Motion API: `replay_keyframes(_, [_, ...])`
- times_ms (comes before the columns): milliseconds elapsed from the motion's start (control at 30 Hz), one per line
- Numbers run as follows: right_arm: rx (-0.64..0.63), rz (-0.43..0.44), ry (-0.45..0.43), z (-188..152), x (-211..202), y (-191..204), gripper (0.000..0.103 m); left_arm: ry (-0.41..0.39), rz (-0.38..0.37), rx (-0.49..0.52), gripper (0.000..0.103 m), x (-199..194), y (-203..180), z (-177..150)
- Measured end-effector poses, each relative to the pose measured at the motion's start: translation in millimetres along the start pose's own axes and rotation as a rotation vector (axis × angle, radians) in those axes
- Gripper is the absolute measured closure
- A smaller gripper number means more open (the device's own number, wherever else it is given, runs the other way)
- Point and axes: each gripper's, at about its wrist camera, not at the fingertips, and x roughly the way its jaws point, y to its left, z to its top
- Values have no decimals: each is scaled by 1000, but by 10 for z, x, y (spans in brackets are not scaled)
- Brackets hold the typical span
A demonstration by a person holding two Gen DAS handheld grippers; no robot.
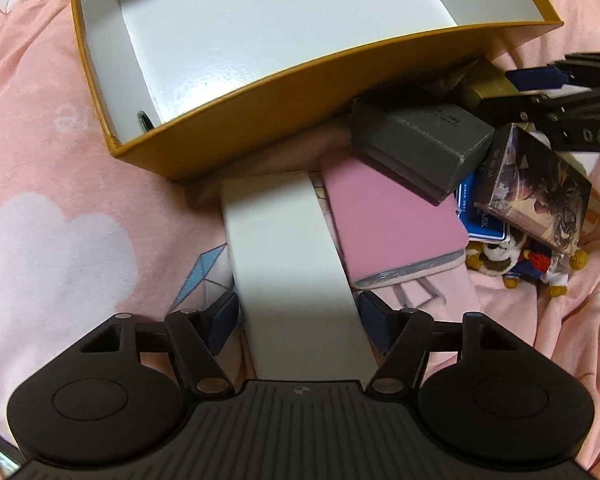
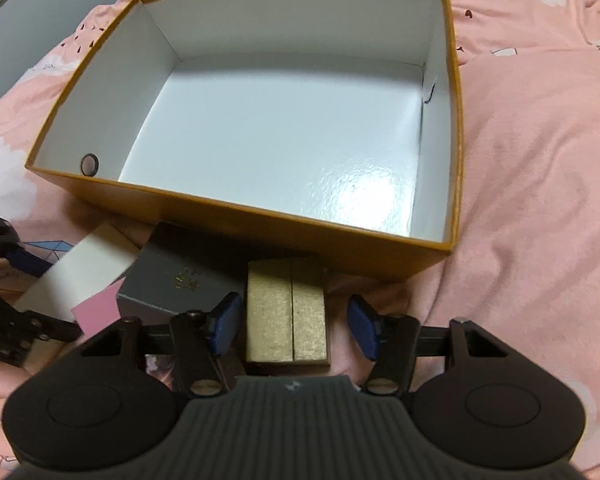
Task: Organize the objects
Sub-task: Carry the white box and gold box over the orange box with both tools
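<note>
text: "das" | on: right tool (image 1: pixel 500 86) body

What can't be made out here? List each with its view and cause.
Blue box, left wrist view: mostly under grey box and printed pack.
Plush toy, same view: partly under that pack.
Left gripper: whether its pads press the white box is unclear.
Grey box lettering, right wrist view: blurred.

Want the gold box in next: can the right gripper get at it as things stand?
Probably yes. The gold box lies between the right gripper's open jaws with nothing on top; only the grey box crowds one side.
</note>
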Motion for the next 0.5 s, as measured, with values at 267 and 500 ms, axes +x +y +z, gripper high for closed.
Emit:
replay_keyframes(267, [-7,17,12,40,76,-30,49,50,130,124,23,59,-198,211])
replay_keyframes(500, [-13,52,-4,-5,50,-35,56,-43,101,35,28,-296,-76,166])
